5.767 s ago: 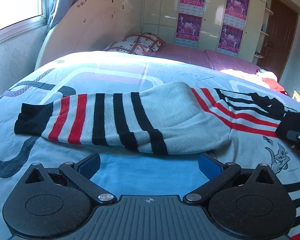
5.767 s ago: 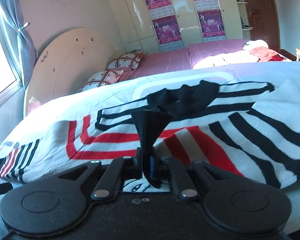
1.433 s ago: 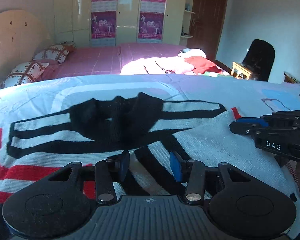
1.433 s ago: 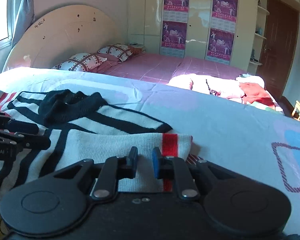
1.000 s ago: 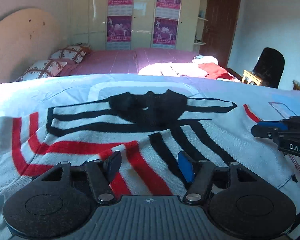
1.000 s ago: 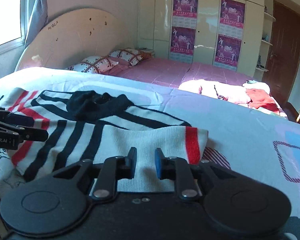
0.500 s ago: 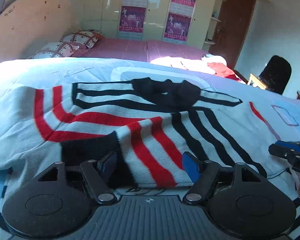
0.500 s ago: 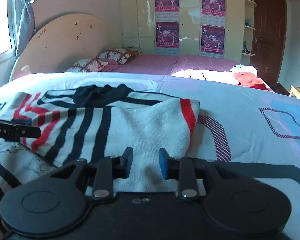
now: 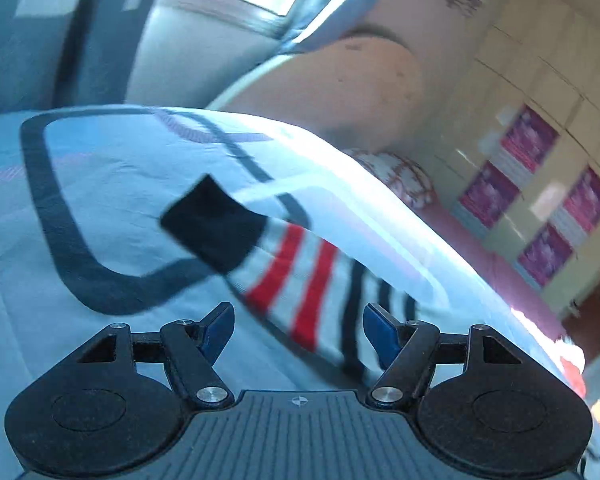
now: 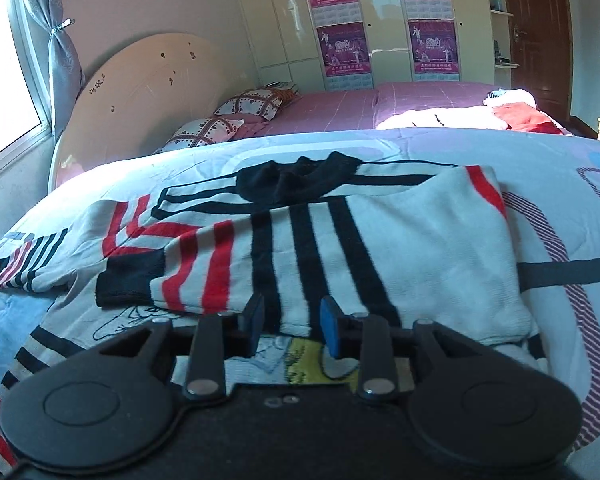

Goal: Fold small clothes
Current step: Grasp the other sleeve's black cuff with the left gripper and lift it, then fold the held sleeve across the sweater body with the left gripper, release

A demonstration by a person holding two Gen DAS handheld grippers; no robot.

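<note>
A bed [image 10: 560, 184] with a pale blue patterned cover carries the striped sweater [image 10: 380, 240], one sleeve folded across it. Pillows [image 10: 252, 106], a wardrobe with posters [image 10: 342, 48] and a curtained window stand behind. The left gripper [image 9: 299, 330] hangs wide open over the other sleeve [image 9: 284, 264]; the right gripper [image 10: 291, 322], open, sits at the sweater's near edge.

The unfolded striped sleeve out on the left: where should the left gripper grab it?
Take the black cuff at the unfolded sleeve's free end, approaching from beyond its tip. It lies flat on the quilt, and the left gripper is open just short of it.
</note>
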